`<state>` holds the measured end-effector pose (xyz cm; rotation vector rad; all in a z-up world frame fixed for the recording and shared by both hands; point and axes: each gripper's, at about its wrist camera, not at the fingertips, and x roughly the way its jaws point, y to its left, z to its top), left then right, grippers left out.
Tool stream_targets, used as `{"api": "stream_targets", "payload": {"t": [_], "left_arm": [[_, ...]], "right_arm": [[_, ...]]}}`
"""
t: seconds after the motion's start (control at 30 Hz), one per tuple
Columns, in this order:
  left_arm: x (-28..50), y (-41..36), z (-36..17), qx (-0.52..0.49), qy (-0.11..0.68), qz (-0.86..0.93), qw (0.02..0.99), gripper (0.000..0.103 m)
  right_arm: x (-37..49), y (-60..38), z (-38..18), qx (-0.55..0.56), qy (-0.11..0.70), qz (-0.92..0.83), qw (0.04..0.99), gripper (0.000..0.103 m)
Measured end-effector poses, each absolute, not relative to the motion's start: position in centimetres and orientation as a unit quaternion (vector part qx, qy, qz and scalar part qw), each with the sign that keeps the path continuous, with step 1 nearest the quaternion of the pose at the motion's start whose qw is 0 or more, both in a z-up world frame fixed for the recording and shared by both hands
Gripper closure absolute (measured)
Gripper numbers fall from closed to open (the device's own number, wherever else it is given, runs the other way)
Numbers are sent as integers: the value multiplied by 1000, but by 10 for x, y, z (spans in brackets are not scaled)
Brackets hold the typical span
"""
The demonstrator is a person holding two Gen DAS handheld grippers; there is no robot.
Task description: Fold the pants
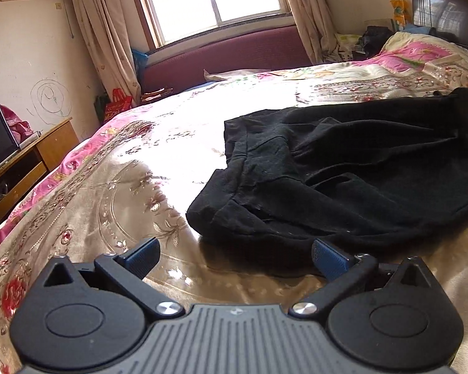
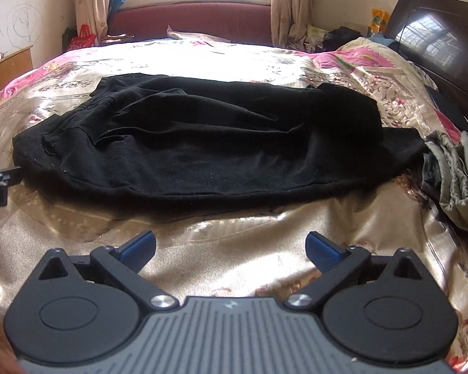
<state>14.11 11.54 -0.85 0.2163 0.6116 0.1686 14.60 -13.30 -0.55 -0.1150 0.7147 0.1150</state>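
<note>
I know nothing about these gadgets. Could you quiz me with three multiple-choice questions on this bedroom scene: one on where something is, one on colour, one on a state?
1. Where do the crumpled black fabric pants lie?
A. on the floral satin bedspread
B. on the floor
C. on the wooden desk

2. What colour are the gripper finger pads?
A. red
B. blue
C. white

3. How is the right gripper?
A. shut on cloth
B. open, holding nothing
C. out of sight

Answers: 1 A, bedspread shows around the pants; 2 B, the pads are blue; 3 B, its fingers stand apart over bare bedspread.

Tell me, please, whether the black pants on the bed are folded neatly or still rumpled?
Rumpled. The black pants lie in a loose, creased heap on the floral bedspread, layers overlapping unevenly. Both grippers are open and clear of them.
</note>
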Motion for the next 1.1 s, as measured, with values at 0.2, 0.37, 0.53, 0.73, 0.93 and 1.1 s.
{"api": "stream_targets", "payload": {"t": [0.2, 0.37, 0.53, 0.73, 0.93, 1.1], "left_arm": [[178, 139, -19, 124, 297, 43, 946, 0], [197, 147, -33, 132, 319, -7, 938, 2], [199, 152, -37, 142, 329, -27, 933, 27], [201, 159, -35, 141, 319, -47, 936, 37], [216, 154, -44, 142, 328, -45, 933, 34], [213, 162, -37, 123, 328, -41, 936, 56]], "right_arm": [[179, -131, -15, -46, 358, 64, 931, 3], [193, -150, -21, -25, 371, 49, 927, 3], [203, -175, -24, 1, 383, 20, 923, 3], [227, -203, -28, 88, 394, 6, 915, 4], [251, -204, -40, 114, 404, -10, 907, 11], [252, -219, -33, 133, 396, -50, 907, 70]]}}
